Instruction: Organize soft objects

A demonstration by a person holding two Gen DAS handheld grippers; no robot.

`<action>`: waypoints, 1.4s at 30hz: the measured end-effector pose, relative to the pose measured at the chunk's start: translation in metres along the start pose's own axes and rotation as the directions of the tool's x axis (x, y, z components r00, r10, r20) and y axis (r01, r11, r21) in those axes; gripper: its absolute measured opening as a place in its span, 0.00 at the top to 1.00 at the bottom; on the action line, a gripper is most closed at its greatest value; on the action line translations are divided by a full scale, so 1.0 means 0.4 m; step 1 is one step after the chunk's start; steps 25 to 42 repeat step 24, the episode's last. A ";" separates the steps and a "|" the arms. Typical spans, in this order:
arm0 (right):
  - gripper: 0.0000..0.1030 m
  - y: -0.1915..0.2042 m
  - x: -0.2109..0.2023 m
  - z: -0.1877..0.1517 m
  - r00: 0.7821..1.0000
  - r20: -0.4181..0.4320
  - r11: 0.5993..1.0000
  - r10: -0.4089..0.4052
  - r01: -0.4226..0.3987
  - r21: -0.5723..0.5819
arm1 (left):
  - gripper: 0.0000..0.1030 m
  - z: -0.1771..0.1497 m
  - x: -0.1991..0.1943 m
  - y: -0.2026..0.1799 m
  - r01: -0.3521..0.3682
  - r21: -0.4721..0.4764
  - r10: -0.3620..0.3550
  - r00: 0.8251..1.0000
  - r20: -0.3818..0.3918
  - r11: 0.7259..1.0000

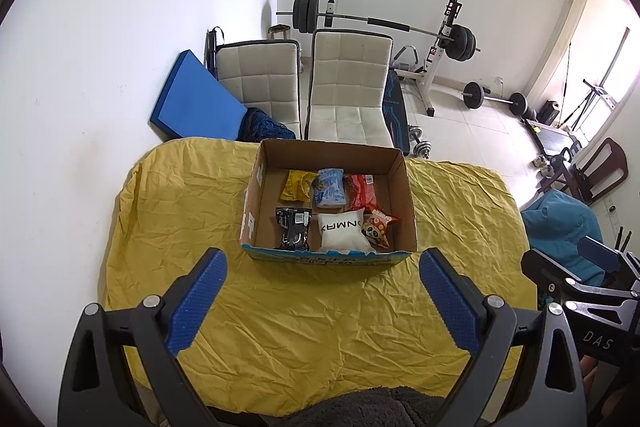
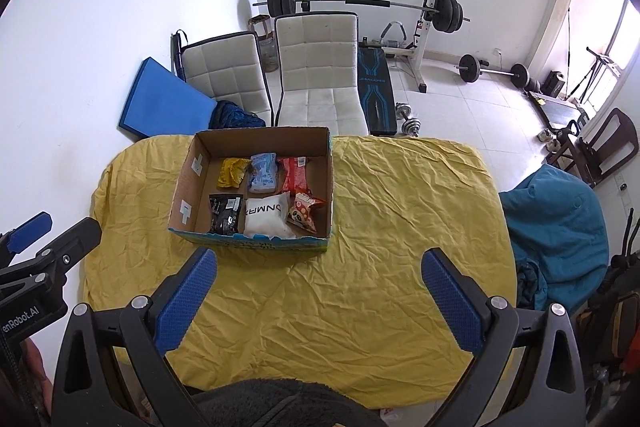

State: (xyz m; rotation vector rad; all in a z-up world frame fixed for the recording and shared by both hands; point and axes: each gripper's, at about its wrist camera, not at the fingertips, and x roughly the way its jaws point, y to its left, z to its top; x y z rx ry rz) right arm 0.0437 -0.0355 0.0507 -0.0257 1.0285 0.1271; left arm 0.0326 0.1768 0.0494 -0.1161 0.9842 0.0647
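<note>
An open cardboard box point(image 1: 262, 187) stands on the yellow cloth-covered table point(image 1: 320, 327); it also shows in the right wrist view point(image 2: 188, 179). Inside lie several soft packets: yellow point(image 1: 297, 185), light blue point(image 1: 329, 187), red point(image 1: 361, 191), black point(image 1: 293, 228), a white pillow pack point(image 1: 345, 230) and a small panda snack bag point(image 1: 378, 225). My left gripper point(image 1: 322, 259) is open and empty, just short of the box's near wall. My right gripper point(image 2: 320, 259) is open and empty, near the box's front right.
Two white chairs point(image 1: 348, 87) stand behind the table, with a blue mat point(image 1: 192, 95) against the wall. A barbell rack point(image 1: 448, 39) and weights are on the floor beyond. A teal beanbag point(image 2: 556, 211) sits right of the table.
</note>
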 end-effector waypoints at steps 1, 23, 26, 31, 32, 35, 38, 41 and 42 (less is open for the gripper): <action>0.00 -0.001 0.000 0.000 1.000 -0.002 1.000 0.002 -0.002 0.002 | 0.04 0.001 0.001 0.002 0.002 -0.004 -0.002 1.000 0.000 1.000; 0.00 0.017 -0.013 0.002 1.000 0.030 1.000 -0.005 0.005 0.003 | 0.04 -0.001 -0.007 -0.005 -0.013 0.000 0.013 1.000 0.011 1.000; 0.00 0.018 -0.012 0.001 1.000 0.031 1.000 -0.003 0.003 0.003 | 0.04 -0.001 -0.008 -0.007 -0.011 -0.001 0.011 1.000 0.011 1.000; 0.00 0.018 -0.012 0.001 1.000 0.031 1.000 -0.003 0.003 0.003 | 0.04 -0.001 -0.008 -0.007 -0.011 -0.001 0.011 1.000 0.011 1.000; 0.00 0.018 -0.012 0.001 1.000 0.031 1.000 -0.003 0.003 0.003 | 0.04 -0.001 -0.008 -0.007 -0.011 -0.001 0.011 1.000 0.011 1.000; 0.00 0.018 -0.012 0.001 1.000 0.031 1.000 -0.003 0.003 0.003 | 0.04 -0.001 -0.008 -0.007 -0.011 -0.001 0.011 1.000 0.011 1.000; 0.00 0.018 -0.012 0.001 1.000 0.031 1.000 -0.003 0.003 0.003 | 0.04 -0.001 -0.008 -0.007 -0.011 -0.001 0.011 1.000 0.011 1.000; 0.00 0.018 -0.012 0.001 1.000 0.031 1.000 -0.003 0.003 0.003 | 0.04 -0.001 -0.008 -0.007 -0.011 -0.001 0.011 1.000 0.011 1.000; 0.00 0.018 -0.012 0.001 1.000 0.031 1.000 -0.003 0.003 0.003 | 0.04 -0.001 -0.008 -0.007 -0.011 -0.001 0.011 1.000 0.011 1.000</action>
